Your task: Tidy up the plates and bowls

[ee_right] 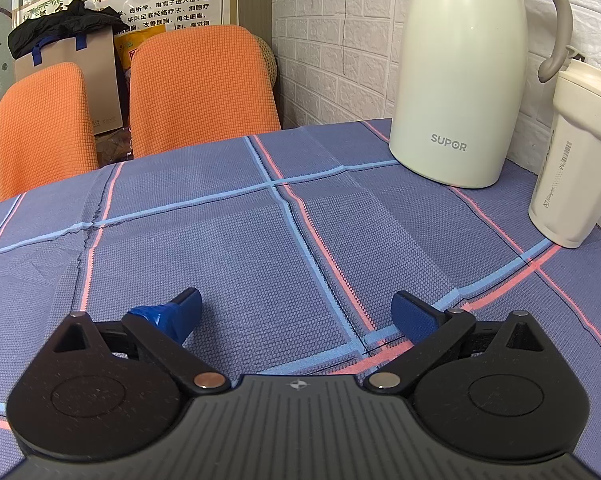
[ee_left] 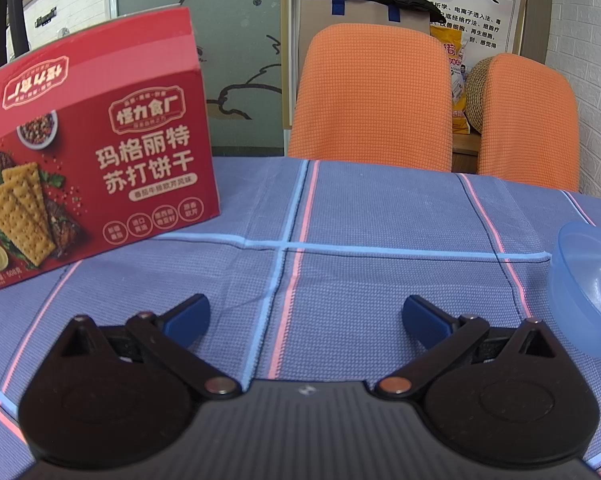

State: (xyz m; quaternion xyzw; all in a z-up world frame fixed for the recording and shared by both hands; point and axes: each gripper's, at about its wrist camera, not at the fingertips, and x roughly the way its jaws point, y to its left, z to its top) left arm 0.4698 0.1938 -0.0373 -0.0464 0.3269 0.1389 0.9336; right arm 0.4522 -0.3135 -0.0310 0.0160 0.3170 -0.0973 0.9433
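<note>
Nearest each lens, the left gripper (ee_left: 306, 316) and right gripper (ee_right: 296, 310) hover low over the blue checked tablecloth (ee_left: 360, 220), jaws spread wide and holding nothing. At three o'clock in the left view, a translucent blue plastic bowl (ee_left: 588, 284) lies tilted at the frame edge. Farther off, a red cardboard cracker box (ee_left: 96, 148) stands at ten o'clock; a cream steel thermos jug (ee_right: 456, 80) at one o'clock and a white plastic tumbler (ee_right: 568, 160) at three o'clock in the right view. Beyond, two orange chairs (ee_left: 370, 96). Risk: the light, smooth bowl may slip or skid if pinched at its thin rim.
</note>
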